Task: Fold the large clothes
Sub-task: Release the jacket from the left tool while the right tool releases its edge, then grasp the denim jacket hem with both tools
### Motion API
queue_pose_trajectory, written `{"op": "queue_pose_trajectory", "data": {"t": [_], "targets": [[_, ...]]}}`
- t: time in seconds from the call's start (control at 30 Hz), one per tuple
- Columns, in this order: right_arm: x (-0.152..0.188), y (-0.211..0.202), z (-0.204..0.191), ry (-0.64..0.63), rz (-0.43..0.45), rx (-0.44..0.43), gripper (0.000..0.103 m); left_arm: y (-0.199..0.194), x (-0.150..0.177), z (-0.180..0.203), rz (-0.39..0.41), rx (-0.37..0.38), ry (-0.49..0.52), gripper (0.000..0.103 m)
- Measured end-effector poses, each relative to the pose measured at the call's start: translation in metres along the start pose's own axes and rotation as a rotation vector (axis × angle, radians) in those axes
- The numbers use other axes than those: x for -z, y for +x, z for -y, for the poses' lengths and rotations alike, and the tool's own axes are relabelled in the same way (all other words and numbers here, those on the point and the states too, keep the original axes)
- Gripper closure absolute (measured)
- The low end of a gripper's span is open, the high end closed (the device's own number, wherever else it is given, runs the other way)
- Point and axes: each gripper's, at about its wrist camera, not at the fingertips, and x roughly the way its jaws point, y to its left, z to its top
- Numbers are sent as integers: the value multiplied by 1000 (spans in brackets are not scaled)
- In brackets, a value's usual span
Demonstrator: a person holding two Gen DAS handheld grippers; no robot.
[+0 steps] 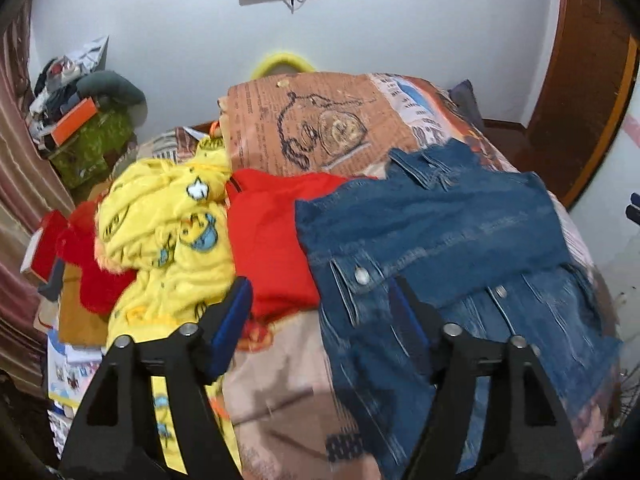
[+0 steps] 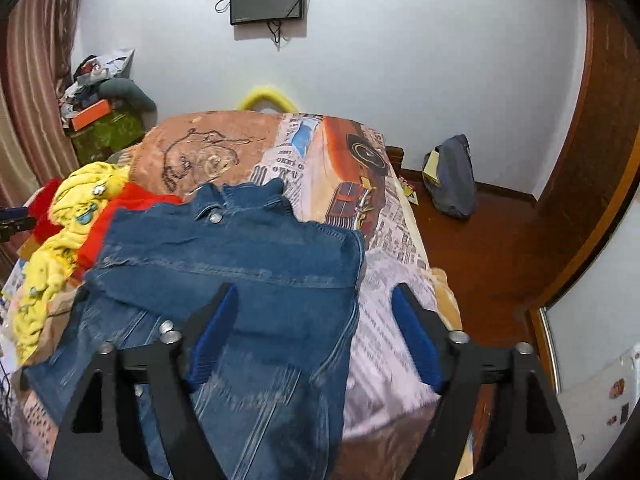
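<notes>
Your jacket lies centre frame on the bed, seemingly part-folded. Both claws, left and right, gape wide, holding nothing. Next, pinch its lower hem.

Denim jacket part-folded on bed

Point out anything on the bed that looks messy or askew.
The yellow garment lies crumpled in a heap over the red one, unfolded. The denim jacket is only part folded, its lower half hanging over the bed edge.
</notes>
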Motion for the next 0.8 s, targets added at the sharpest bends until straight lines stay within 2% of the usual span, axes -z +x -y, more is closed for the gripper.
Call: {"op": "queue_pose_trajectory", "data": {"t": [0.13, 0.27, 0.4, 0.57, 0.73, 0.8], "targets": [[21, -9, -3, 5, -31, -9, 22, -12, 28, -3, -50, 30, -19, 23], [47, -3, -1, 38, -93, -19, 22, -4, 63, -5, -125, 70, -54, 20], [75, 11, 6, 98, -158, -35, 22, 23, 100, -4, -231, 142, -128, 20], [121, 40, 19, 189, -299, -53, 22, 59, 138, 13, -356, 194, -167, 21], [152, 55, 27, 265, -392, -86, 22, 79, 161, 30, -423, 260, -206, 21], [158, 55, 26, 278, -393, -104, 21, 84, 169, 37, -443, 278, -219, 21]]}}
